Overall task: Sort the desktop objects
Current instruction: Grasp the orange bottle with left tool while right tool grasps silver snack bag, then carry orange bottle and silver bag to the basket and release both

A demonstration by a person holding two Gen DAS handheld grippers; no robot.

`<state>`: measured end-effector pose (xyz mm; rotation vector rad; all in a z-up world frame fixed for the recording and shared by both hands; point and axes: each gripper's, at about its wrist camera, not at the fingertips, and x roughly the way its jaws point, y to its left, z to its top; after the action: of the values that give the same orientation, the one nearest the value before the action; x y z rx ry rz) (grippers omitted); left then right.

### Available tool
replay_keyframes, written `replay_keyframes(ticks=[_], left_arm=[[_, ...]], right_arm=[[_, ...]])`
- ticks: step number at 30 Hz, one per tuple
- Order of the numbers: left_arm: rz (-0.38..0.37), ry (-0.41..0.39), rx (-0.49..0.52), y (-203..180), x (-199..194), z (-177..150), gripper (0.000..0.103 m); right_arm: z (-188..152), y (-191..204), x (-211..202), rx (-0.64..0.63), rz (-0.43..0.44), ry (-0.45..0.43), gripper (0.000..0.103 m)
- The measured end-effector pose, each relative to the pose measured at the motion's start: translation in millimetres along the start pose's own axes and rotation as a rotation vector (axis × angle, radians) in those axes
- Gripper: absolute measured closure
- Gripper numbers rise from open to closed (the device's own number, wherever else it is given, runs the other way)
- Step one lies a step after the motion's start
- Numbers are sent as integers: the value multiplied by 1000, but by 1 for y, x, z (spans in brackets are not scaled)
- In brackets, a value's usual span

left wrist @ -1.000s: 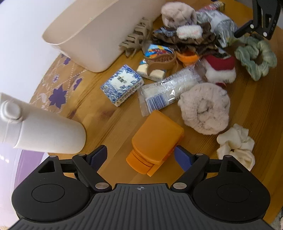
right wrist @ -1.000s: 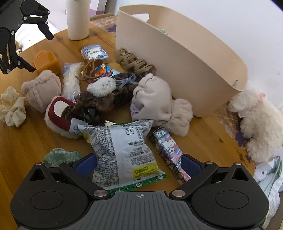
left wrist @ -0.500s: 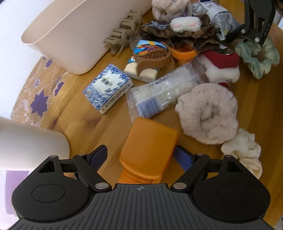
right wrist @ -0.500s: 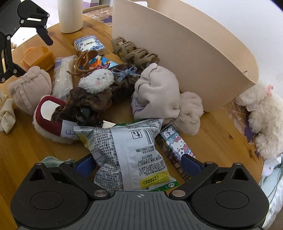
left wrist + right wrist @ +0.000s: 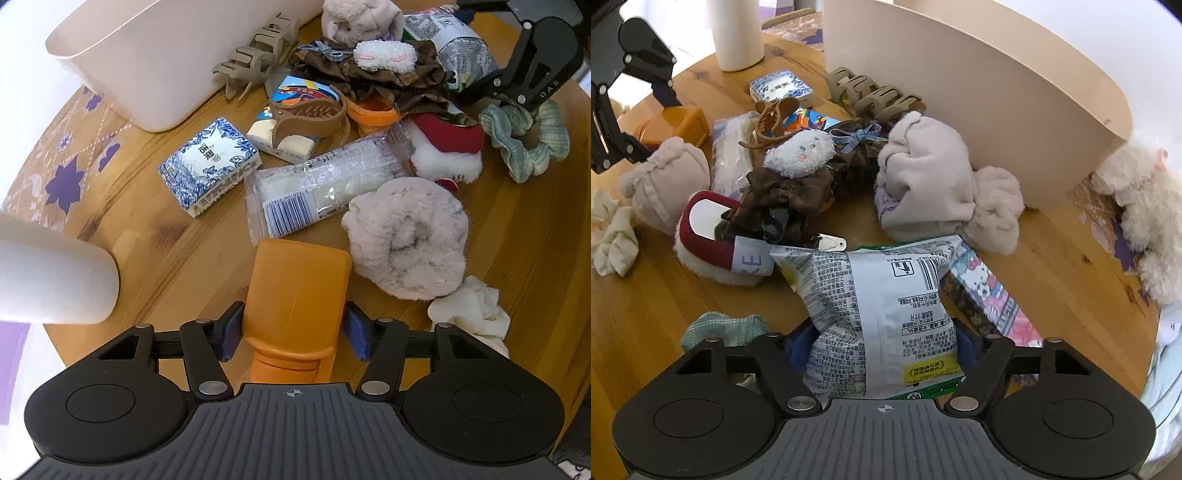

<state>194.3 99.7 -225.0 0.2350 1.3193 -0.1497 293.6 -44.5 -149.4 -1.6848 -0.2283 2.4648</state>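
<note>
A: Where's the orange box [image 5: 295,291]?
B: On the wooden worktop [image 5: 155,236], right between the blue pads of the left tool [image 5: 293,330]. The jaws are closing on it; both pads sit at its sides, though I cannot tell if they press yet.
A: And the right tool [image 5: 882,343]?
B: Its jaws are closing too, with a printed snack bag [image 5: 882,295] between them. The pads meet the bag's edges, which bulge inward a little.
A: What lies beside the bag?
B: A cartoon-printed pack [image 5: 990,295] just to its right, partly under it, and a green scrunchie [image 5: 720,325] near the left pad.
A: Beyond the orange box?
B: A clear wrapped packet [image 5: 317,192] touches its far edge, and a fluffy beige roll [image 5: 406,236] sits just beside it. Farther off, a blue patterned tissue pack [image 5: 208,164] and the beige tub [image 5: 177,55].
A: Anything left of the box?
B: A white bottle [image 5: 51,280], near but apart.
</note>
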Motion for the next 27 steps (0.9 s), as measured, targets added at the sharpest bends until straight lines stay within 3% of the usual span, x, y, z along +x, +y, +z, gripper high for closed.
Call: replay_keyframes(ticks=[11, 27], left_arm=[[20, -53, -56, -5, -23, -8, 48], [88, -206, -73, 14, -86, 20, 48]], right_arm=[[-27, -12, -36, 46, -22, -59, 34], [5, -59, -65, 80, -105, -185, 34]])
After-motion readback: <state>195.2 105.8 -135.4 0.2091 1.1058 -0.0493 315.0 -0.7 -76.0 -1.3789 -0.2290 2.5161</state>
